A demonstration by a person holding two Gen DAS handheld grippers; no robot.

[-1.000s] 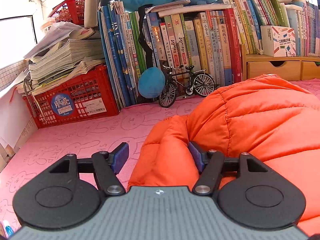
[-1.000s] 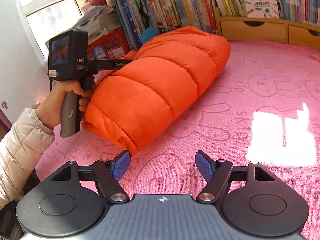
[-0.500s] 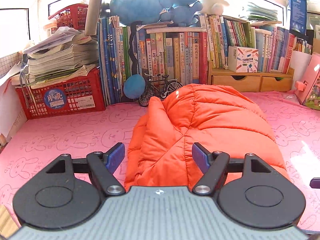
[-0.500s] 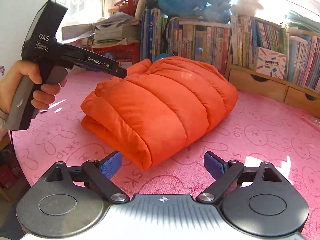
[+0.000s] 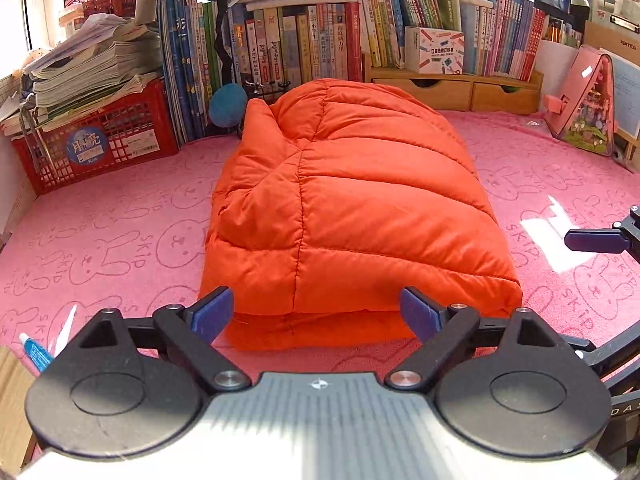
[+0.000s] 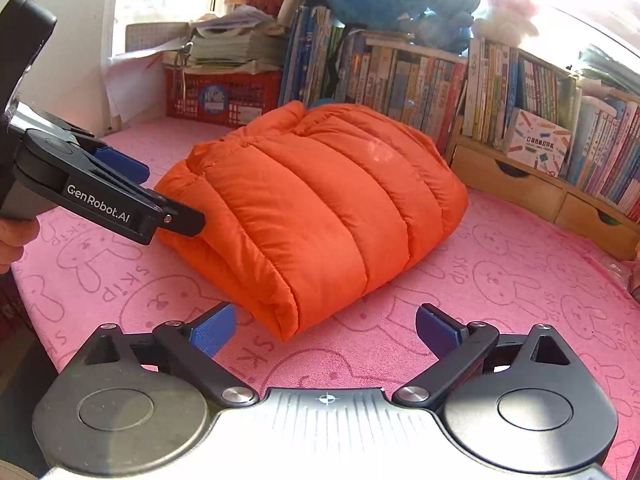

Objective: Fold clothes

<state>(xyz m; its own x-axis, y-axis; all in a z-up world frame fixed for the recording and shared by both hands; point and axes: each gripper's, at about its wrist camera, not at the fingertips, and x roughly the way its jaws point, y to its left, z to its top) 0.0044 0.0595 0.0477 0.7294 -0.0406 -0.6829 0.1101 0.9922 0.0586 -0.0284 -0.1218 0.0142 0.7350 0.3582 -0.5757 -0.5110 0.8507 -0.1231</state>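
Observation:
A folded orange puffer jacket (image 5: pixel 348 200) lies as a thick bundle on the pink rabbit-print cloth (image 5: pixel 112 248). My left gripper (image 5: pixel 316 312) hovers just in front of the jacket's near folded edge. Its jaws are opening and its blue pads stand apart from the fabric on both sides. My right gripper (image 6: pixel 325 327) is short of the jacket's (image 6: pixel 320 204) corner; its jaws are opening over bare cloth, with nothing between them. In the right wrist view the left gripper (image 6: pixel 160 196) sits at the jacket's left end, held by a hand (image 6: pixel 16 240).
A red crate (image 5: pixel 92 140) stacked with papers stands at the back left. A row of books (image 5: pixel 300 48) and low wooden drawers (image 5: pixel 460 92) line the back. A pink house-shaped stand (image 5: pixel 588 108) is at the right, and a small tube (image 5: pixel 36 350) lies at the near left.
My left gripper let go of the jacket's edge, drew back and spread its jaws. My right gripper rolled level and spread its jaws wider. The jacket stays folded in place.

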